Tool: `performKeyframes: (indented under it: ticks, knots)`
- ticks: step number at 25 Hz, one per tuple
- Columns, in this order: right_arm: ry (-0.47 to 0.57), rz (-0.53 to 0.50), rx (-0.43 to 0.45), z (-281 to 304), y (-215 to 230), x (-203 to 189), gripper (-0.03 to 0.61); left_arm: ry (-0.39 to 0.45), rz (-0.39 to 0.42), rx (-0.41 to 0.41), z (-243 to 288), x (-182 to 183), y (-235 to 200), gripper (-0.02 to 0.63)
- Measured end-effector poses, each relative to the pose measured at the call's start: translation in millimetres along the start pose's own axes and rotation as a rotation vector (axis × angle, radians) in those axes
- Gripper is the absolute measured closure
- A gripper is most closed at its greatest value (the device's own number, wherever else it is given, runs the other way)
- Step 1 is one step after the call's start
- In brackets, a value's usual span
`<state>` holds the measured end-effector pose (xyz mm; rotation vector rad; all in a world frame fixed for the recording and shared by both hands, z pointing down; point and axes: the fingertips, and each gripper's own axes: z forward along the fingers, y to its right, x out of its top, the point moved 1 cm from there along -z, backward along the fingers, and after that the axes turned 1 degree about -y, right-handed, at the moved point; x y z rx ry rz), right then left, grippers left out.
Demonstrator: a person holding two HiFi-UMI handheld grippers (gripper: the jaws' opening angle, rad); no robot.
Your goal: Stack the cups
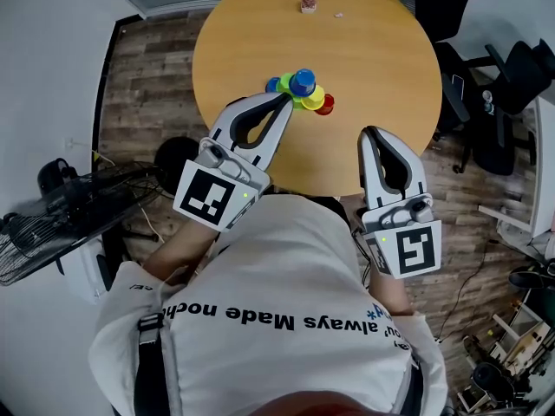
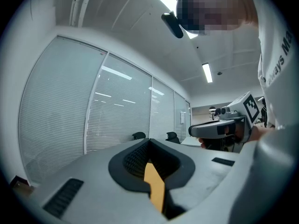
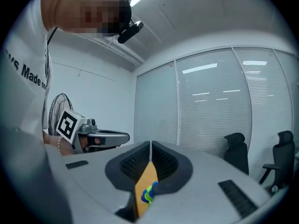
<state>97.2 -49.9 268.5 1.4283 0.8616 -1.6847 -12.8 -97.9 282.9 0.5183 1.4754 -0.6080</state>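
Note:
A cluster of coloured cups [image 1: 303, 88] stands near the middle of the round wooden table [image 1: 381, 50]: a blue one on top, with green, yellow and red ones around it. My left gripper [image 1: 284, 100] is shut and empty, its tips at the cluster's near left edge; touching or not, I cannot tell. My right gripper [image 1: 371, 133] is shut on nothing over the table's near edge, well right of the cups. In the right gripper view the cups [image 3: 148, 192] show as a small patch in the slit below the closed right gripper [image 3: 150, 144]. The left gripper [image 2: 149, 141] view shows only table between its jaws.
A small pinkish object [image 1: 308, 4] sits at the table's far side. A floor fan [image 1: 43, 224] stands at the left, and black office chairs [image 1: 512, 76] at the right. Wooden floor surrounds the table.

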Motion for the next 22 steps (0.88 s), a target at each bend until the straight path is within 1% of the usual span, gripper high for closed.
performKeyframes:
  ticks: [11, 16, 22]
  knots:
    - [-0.002, 0.002, -0.013, -3.9, 4.9, -1.9, 0.541, 0.001, 0.005, -0.002, -1.7, -2.8, 4.4, 0.591]
    - [0.002, 0.005, -0.013, -2.2, 6.6, -1.5, 0.541, 0.005, -0.013, 0.013, -1.9, -5.3, 3.2, 0.591]
    - [0.005, 0.012, -0.014, -1.0, 7.0, 0.0, 0.541, 0.005, -0.008, 0.011, -1.5, -5.4, 3.4, 0.591]
